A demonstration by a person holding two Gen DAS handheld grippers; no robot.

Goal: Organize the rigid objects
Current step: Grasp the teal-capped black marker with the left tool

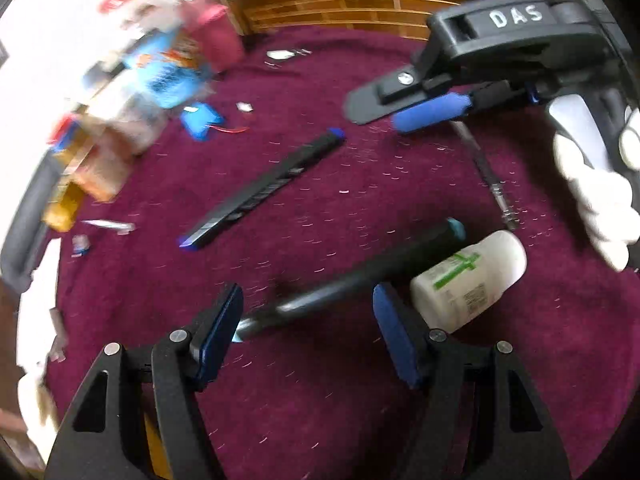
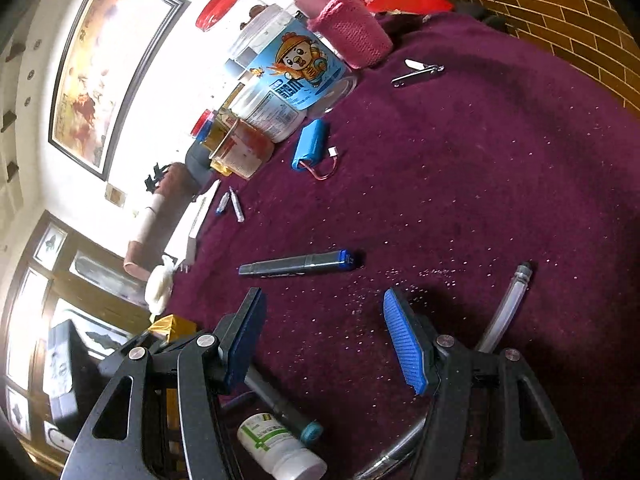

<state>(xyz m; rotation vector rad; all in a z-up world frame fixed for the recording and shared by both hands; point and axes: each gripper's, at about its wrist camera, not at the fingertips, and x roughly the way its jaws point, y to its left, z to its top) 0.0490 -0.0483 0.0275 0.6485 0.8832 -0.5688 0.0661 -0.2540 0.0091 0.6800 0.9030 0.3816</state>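
Jars [image 2: 280,92], a pink cup [image 2: 348,28] and a blue battery [image 2: 310,144] are crowded at the far left of the maroon counter [image 2: 500,168]. A dark pen [image 1: 264,188] lies mid-counter. A black tube [image 1: 348,280] is seen between the spread fingers [image 1: 218,332] of the left gripper [image 1: 308,336], a white bottle [image 1: 468,280] just right. The right gripper [image 2: 324,336] is held wide apart, empty.

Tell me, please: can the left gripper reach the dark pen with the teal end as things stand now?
Probably yes. The left gripper is open, and the dark pen lies on the maroon cloth just ahead, running between its fingers. Only the white bottle beside the right finger crowds the approach.
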